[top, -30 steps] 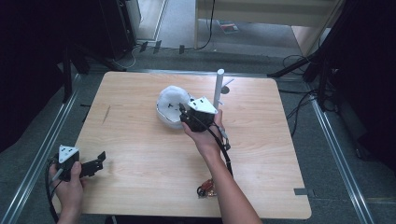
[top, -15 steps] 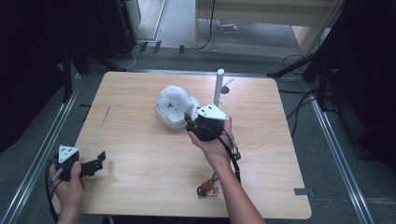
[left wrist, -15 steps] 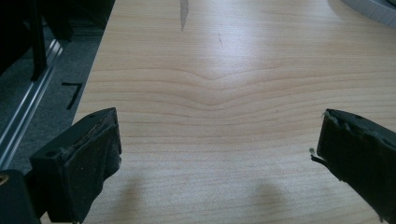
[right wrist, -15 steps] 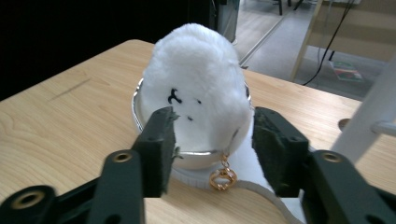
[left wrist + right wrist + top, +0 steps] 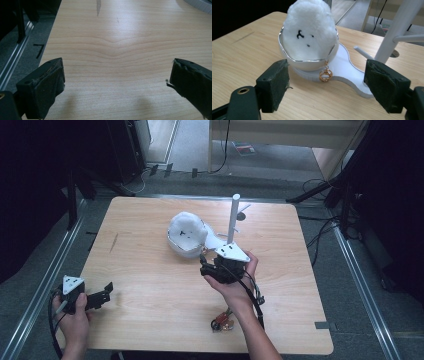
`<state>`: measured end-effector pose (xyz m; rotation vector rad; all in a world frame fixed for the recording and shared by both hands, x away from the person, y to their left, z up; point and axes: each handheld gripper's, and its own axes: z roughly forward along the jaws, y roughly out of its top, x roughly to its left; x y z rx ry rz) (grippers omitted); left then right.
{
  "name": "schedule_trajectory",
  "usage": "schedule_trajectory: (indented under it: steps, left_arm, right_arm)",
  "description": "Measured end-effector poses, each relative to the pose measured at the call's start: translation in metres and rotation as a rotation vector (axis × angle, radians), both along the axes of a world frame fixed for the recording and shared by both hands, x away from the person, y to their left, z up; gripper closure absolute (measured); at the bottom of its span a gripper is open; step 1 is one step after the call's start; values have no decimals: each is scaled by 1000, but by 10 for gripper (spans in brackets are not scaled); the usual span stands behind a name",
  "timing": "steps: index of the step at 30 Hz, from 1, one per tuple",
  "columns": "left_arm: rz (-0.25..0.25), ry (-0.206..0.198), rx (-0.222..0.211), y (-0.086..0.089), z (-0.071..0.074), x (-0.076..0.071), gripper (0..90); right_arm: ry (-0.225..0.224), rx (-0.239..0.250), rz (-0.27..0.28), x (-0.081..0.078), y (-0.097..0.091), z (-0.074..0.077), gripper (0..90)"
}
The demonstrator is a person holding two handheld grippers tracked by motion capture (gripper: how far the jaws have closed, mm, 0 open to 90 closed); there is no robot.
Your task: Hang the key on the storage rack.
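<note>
Wooden worktop [image 5: 150,285], fluffy white pouch [image 5: 309,32] on a white stand [image 5: 347,72].
Right gripper [image 5: 327,85] jaws just opened, empty, before the pouch; left gripper [image 5: 117,85] jaws wide, empty.

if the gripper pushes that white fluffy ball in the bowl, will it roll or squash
The fluffy ball looks soft and pile-covered, so it would probably squash and feel light. It sits inside the bowl, whose rim likely stops it rolling far. The gold ring hangs from the rim by a short chain and would probably swing if the bowl is nudged.
</note>
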<state>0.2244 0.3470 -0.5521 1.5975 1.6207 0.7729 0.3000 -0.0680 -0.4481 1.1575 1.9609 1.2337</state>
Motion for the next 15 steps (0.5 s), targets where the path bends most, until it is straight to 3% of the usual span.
schedule_trajectory:
  steps: [6, 15]
  left_arm:
    - [-1, -4, -4, 1, 0, -1, 3]
    - [-3, 1, -1, 0, 0, 0, 3]
  right_arm:
    - [0, -28, -3, -9, -11, -7, 214]
    - [55, -37, -12, -22, -30, -22, 214]
